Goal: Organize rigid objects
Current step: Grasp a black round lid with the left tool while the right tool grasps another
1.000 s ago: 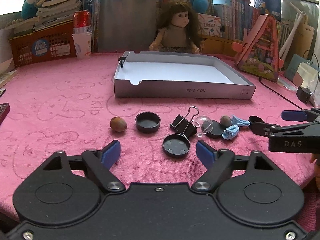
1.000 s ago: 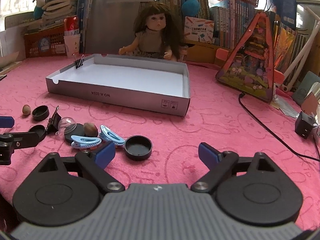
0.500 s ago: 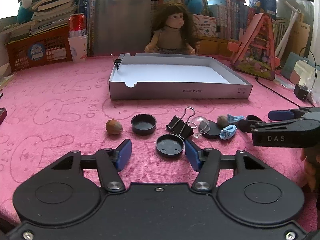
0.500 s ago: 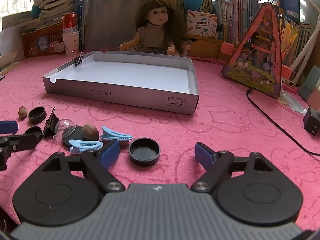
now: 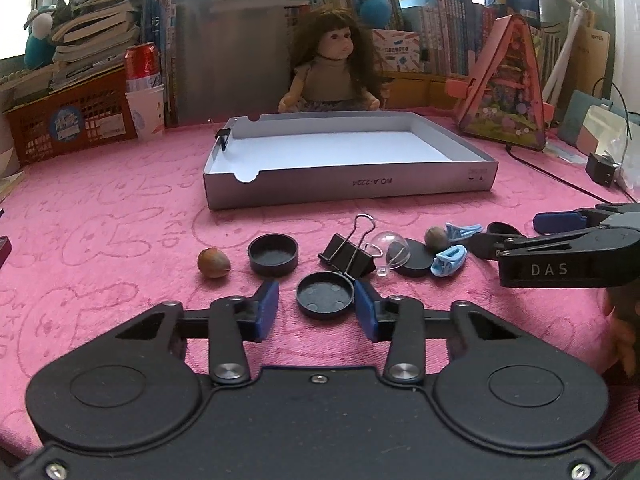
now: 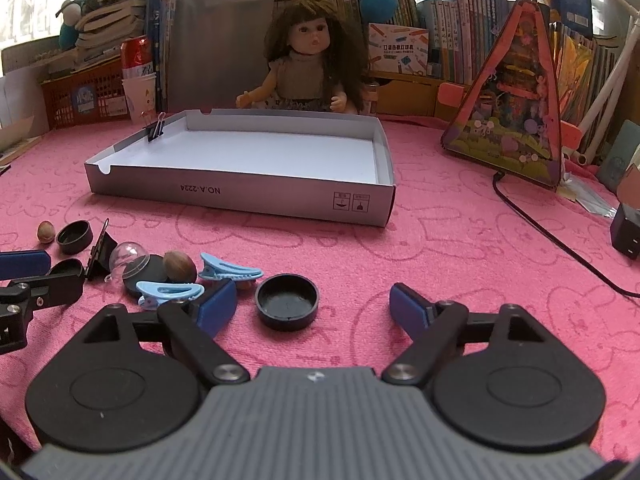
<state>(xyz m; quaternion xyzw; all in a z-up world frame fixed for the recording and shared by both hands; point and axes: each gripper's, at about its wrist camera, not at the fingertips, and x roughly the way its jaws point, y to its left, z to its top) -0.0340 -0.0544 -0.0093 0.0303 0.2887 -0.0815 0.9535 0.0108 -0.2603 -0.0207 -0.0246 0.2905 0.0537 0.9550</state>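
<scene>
Left gripper (image 5: 316, 310) open around flat round black plastic cap (image 5: 325, 300), not clamped. Right gripper (image 6: 312, 306) open wide, near upturned black cap (image 6: 287, 306). Brown nut (image 5: 214, 263), black binder clip (image 5: 348, 258), blue hair clips (image 6: 230, 270) scattered beyond. Far off, grey cardboard tray (image 5: 352, 186) empty apart from a clip on its rim; sorting barely begun.

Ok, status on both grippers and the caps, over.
Left gripper open, straddling flat black cap, not clamped. Right gripper open, cup-shaped cap between fingers. Gray box holds no loose items.
</scene>
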